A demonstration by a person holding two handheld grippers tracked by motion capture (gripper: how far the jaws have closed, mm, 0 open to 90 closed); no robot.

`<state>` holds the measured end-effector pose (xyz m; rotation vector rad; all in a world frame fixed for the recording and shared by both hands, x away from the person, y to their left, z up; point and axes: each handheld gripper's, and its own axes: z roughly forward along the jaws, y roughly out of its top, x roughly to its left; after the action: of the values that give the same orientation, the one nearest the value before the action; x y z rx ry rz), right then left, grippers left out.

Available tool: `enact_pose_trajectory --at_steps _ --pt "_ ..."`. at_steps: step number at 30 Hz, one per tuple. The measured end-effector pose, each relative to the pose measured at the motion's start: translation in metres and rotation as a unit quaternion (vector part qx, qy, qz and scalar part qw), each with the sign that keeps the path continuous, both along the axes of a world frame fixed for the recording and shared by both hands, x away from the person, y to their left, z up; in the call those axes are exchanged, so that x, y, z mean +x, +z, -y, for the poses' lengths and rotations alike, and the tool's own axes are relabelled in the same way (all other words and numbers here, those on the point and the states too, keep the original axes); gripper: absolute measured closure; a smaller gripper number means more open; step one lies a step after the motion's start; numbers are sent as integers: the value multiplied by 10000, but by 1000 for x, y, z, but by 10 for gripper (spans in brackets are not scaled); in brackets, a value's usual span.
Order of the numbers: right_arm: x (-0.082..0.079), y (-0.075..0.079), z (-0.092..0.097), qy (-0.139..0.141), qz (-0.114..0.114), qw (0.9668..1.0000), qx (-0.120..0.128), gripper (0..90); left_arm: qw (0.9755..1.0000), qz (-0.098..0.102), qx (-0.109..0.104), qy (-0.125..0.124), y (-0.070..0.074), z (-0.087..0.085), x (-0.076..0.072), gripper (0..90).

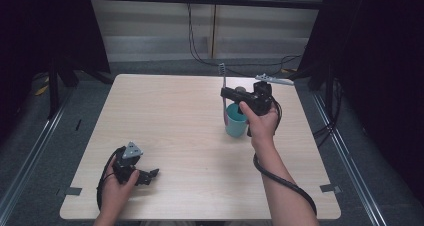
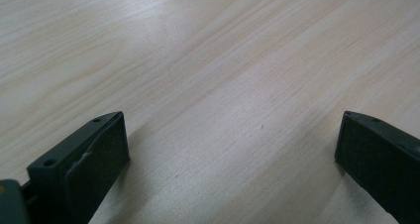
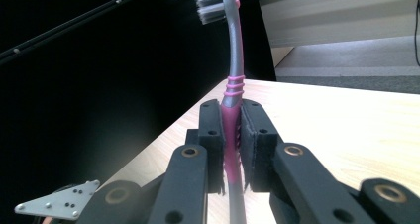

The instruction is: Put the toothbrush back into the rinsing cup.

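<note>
High view: the toothbrush (image 1: 223,93) is held upright over the teal cup (image 1: 235,120) at the worktop's (image 1: 170,121) far right by the right gripper (image 1: 226,93), while the left gripper (image 1: 151,175) is rested near the front left. Left gripper view: its jaws are seen spread wide over bare wood, nothing between them. Right gripper view: the jaws are clamped on the toothbrush's pink ribbed handle (image 3: 231,135); it is judged light, slim and slightly springy, best gripped at that ribbed section.

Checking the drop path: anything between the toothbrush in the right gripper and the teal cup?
Nothing visible. The right gripper is shut on the toothbrush, held upright with bristles up. In the high view its lower end hangs at the teal cup, by the left rim; whether it is already inside I cannot tell. The left gripper rests open, far off.
</note>
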<state>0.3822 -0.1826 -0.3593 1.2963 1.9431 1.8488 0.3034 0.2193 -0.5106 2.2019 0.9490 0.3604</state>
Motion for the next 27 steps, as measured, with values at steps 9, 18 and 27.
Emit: enact_pose_trajectory --at_steps 9,18,27 --pt "6 -1 7 -193 104 9998 -31 808 10000 -8 -10 -3 0 0 0 0" --pt "8 -6 16 -389 168 9991 -85 808 10000 -9 -15 -4 0 0 0 0" --pt "11 -9 24 -632 207 9976 -207 808 10000 -10 -14 -4 0 0 0 0"
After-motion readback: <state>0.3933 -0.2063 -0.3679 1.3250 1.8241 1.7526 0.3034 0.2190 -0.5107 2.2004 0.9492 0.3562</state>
